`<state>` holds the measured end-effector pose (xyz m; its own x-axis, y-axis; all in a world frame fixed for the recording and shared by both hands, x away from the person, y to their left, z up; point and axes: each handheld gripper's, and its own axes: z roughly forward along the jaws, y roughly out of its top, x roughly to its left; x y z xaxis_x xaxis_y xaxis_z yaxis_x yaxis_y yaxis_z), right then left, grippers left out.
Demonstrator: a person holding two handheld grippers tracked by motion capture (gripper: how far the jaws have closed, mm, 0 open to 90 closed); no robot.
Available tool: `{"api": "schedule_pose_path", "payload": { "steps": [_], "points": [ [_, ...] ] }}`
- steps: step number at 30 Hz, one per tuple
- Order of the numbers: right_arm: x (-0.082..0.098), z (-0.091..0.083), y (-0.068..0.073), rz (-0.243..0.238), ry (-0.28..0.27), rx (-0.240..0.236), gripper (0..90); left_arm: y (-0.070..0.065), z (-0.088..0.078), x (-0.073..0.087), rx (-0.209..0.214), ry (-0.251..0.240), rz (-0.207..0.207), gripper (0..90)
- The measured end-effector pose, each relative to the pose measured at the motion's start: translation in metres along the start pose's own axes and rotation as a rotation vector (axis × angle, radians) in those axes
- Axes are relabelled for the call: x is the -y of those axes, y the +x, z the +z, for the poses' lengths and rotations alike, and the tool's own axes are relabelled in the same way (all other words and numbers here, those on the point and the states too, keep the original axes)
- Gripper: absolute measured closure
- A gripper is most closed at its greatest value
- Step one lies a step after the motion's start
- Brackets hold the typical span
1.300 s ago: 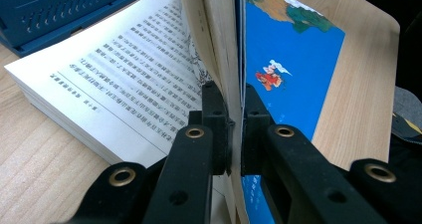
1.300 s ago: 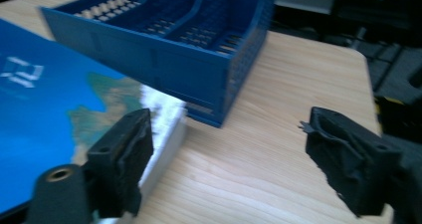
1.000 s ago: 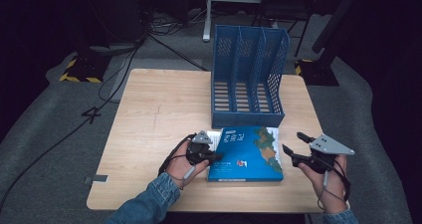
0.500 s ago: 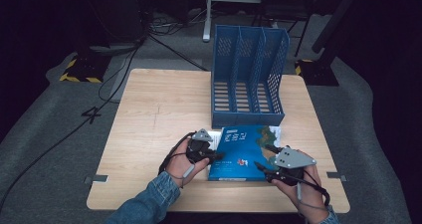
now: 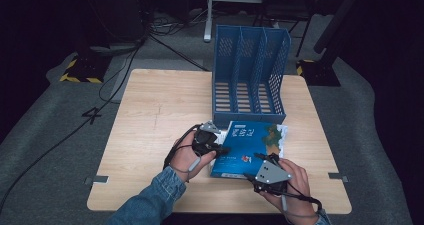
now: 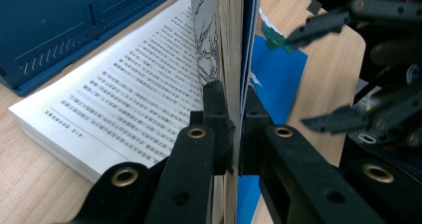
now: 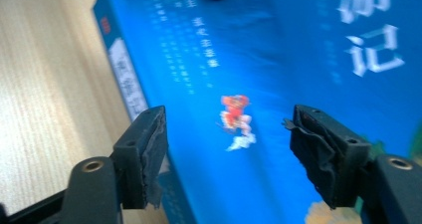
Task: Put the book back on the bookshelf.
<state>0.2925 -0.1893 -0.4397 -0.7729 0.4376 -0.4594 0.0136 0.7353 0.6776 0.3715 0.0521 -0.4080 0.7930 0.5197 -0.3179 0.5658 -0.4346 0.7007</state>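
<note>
Jaws of the left gripper pinch the lifted front cover and a few pages of the blue paperback book, which lies on the pale wooden table just near of the blue plastic file rack. At the book's near right corner, the right gripper has just been opening its jaws; they stand half apart above the cover, gripping nothing.
</note>
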Motion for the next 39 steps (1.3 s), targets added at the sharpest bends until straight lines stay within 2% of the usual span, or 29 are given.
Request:
{"api": "schedule_pose_path", "payload": {
  "steps": [4,7,10,11,12,14,15,22,25,29,31,33,39],
  "points": [
    [-0.001,0.007,0.010,-0.056,0.017,-0.006,30.6,0.001,-0.001,-0.001,0.003,-0.001,-0.008,86.0],
    [0.001,0.013,0.015,-0.095,0.034,0.007,29.3,0.002,-0.002,-0.002,0.015,-0.004,-0.016,86.0],
    [0.003,0.018,0.017,-0.105,0.049,0.015,29.2,0.002,-0.003,-0.003,0.025,-0.006,-0.023,85.9],
    [0.007,0.023,0.018,-0.091,0.058,-0.004,28.8,0.003,-0.003,-0.003,0.034,-0.007,-0.030,85.9],
    [0.008,0.025,0.018,-0.096,0.059,-0.002,26.3,0.003,-0.003,-0.003,0.034,-0.006,-0.033,85.9],
    [0.009,0.027,0.019,-0.109,0.054,0.012,24.6,0.003,-0.003,-0.003,0.035,-0.005,-0.036,85.9],
    [0.011,0.031,0.021,-0.150,0.057,0.041,20.6,0.004,-0.003,-0.004,0.041,-0.004,-0.043,85.9],
    [0.018,0.042,0.027,-0.239,0.065,0.123,14.3,0.004,-0.002,-0.003,0.045,0.001,-0.042,85.8],
    [0.019,0.045,0.025,-0.235,0.051,0.157,9.9,0.004,-0.003,-0.004,0.059,-0.003,-0.044,85.9],
    [0.021,0.051,0.023,-0.229,0.044,0.188,3.8,0.004,-0.003,-0.004,0.057,-0.004,-0.044,85.8],
    [0.022,0.052,0.023,-0.231,0.041,0.196,2.8,0.005,-0.003,-0.006,0.063,-0.008,-0.052,85.8],
    [0.024,0.056,0.024,-0.238,0.042,0.249,2.8,0.005,-0.002,-0.008,0.064,-0.010,-0.054,85.9],
    [0.025,0.063,0.022,-0.233,0.060,0.297,1.3,0.004,0.001,-0.010,0.062,-0.007,-0.048,85.9]
  ]
}}
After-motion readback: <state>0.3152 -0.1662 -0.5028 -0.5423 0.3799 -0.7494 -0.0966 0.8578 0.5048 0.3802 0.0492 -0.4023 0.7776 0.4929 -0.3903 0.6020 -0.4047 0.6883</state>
